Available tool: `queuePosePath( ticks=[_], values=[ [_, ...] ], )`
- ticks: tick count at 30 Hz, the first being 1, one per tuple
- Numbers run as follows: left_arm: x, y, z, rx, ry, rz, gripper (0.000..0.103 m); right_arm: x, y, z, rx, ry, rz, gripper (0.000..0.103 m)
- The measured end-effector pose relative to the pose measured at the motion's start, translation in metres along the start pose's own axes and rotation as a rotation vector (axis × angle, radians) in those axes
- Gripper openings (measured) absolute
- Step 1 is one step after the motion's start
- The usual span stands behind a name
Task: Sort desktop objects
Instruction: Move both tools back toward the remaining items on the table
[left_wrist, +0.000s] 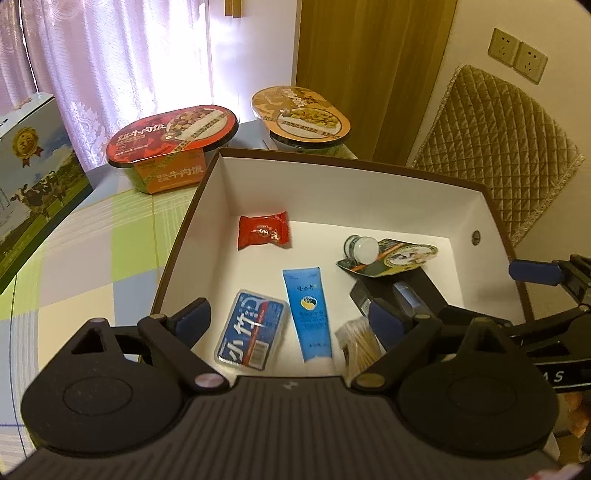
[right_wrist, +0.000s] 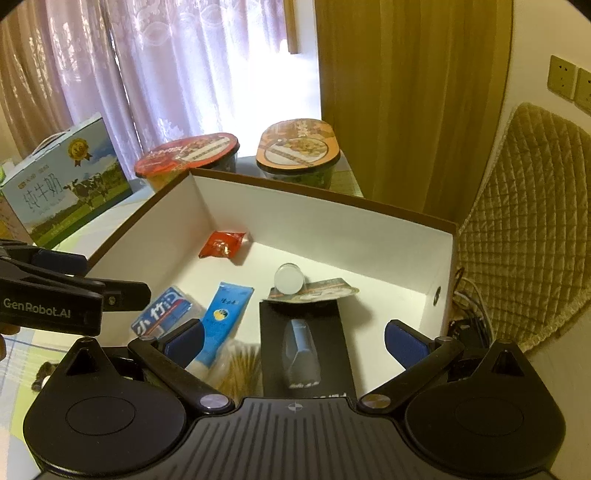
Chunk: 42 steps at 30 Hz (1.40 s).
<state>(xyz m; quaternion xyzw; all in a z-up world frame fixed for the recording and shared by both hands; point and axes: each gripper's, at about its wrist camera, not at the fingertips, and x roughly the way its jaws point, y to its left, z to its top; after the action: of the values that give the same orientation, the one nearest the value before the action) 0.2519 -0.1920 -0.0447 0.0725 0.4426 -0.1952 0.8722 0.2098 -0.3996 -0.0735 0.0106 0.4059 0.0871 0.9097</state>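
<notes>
Both tongs, left (left_wrist: 291, 319) and right (right_wrist: 293, 338), spread wide and empty above the box (left_wrist: 332, 177) of sorted items.

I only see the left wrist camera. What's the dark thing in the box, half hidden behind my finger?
Observer: It's a flat black box with a grey-blue item lying on top.
Operator: Is the other gripper holding something?
Observer: No. The right gripper is open, its fingers wide apart above that black box, and it holds nothing.
Operator: Is anything hiding outside the big box?
Observer: Yes. Some cables lie just outside the white box's right wall, beside the chair cushion.
</notes>
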Motion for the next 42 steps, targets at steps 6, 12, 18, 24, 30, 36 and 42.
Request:
queuePosePath(
  ticks=[6, 12, 18, 24, 30, 36, 42],
  values=[
    [-0.025, -0.002, -0.015, 0.002, -0.024, 0.005, 0.093, -0.023, 0.009, -0.010, -0.009, -0.022, 0.012, 0.101],
    [-0.048, 0.002, -0.036, -0.015, -0.038, -0.003, 0.094, -0.043, 0.021, -0.022, -0.010, -0.027, 0.014, 0.101],
    [-0.072, 0.009, -0.058, -0.043, -0.055, 0.004, 0.094, -0.060, 0.035, -0.038, -0.024, -0.029, 0.027, 0.101],
    [-0.090, 0.016, -0.079, -0.062, -0.060, 0.007, 0.094, -0.073, 0.051, -0.053, -0.036, -0.026, 0.048, 0.101],
    [-0.102, 0.025, -0.098, -0.077, -0.051, 0.012, 0.094, -0.080, 0.064, -0.064, -0.047, -0.015, 0.067, 0.101],
    [-0.109, 0.035, -0.112, -0.100, -0.047, 0.026, 0.094, -0.080, 0.074, -0.072, -0.061, 0.002, 0.086, 0.101],
    [-0.114, 0.048, -0.135, -0.126, -0.016, 0.047, 0.094, -0.075, 0.082, -0.083, -0.064, 0.037, 0.102, 0.101]
  ],
)
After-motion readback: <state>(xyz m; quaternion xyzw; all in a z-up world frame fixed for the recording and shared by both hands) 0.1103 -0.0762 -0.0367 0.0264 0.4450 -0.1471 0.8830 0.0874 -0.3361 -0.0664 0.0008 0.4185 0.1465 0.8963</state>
